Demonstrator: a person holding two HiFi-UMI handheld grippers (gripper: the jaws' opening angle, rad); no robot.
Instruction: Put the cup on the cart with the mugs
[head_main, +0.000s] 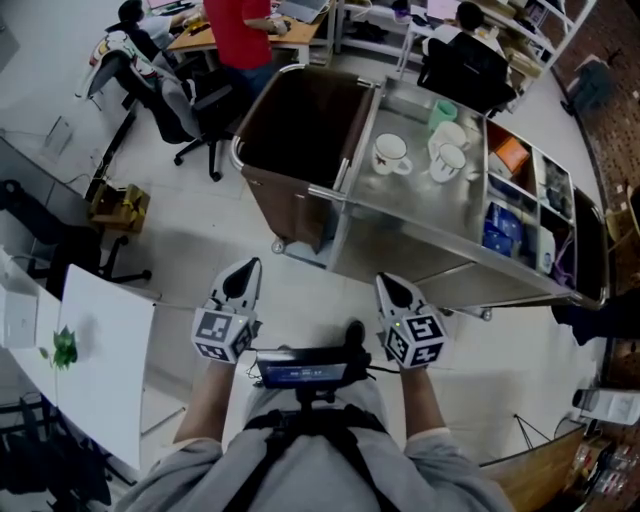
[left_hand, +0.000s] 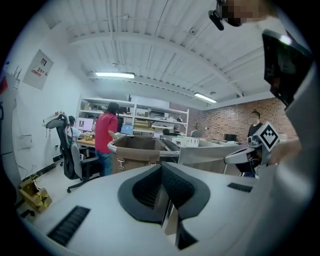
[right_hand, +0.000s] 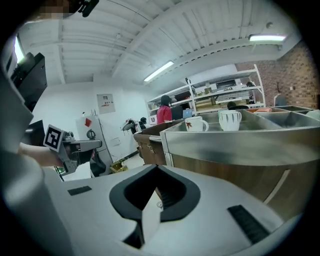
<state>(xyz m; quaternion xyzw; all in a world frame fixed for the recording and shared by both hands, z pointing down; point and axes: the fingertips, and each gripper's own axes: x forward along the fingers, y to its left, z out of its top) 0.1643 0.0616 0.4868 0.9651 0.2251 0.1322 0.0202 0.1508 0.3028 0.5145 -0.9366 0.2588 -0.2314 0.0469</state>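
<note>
The steel cart (head_main: 420, 235) stands ahead of me. On its top sit a white mug with a red print (head_main: 390, 153), two more white mugs (head_main: 447, 160) and a pale green cup (head_main: 443, 112) behind them. My left gripper (head_main: 245, 272) and right gripper (head_main: 392, 287) hover side by side near my body, short of the cart's near edge. Both are shut with nothing between the jaws. In the right gripper view the printed mug (right_hand: 196, 124) and a ribbed white mug (right_hand: 230, 120) show above the cart's steel side (right_hand: 240, 145).
A brown bin (head_main: 295, 125) forms the cart's left half. Compartments with boxes (head_main: 520, 205) line its right side. Office chairs (head_main: 170, 105) and a person in a red shirt (head_main: 240, 30) are behind the cart. A white table (head_main: 100, 370) is at my left.
</note>
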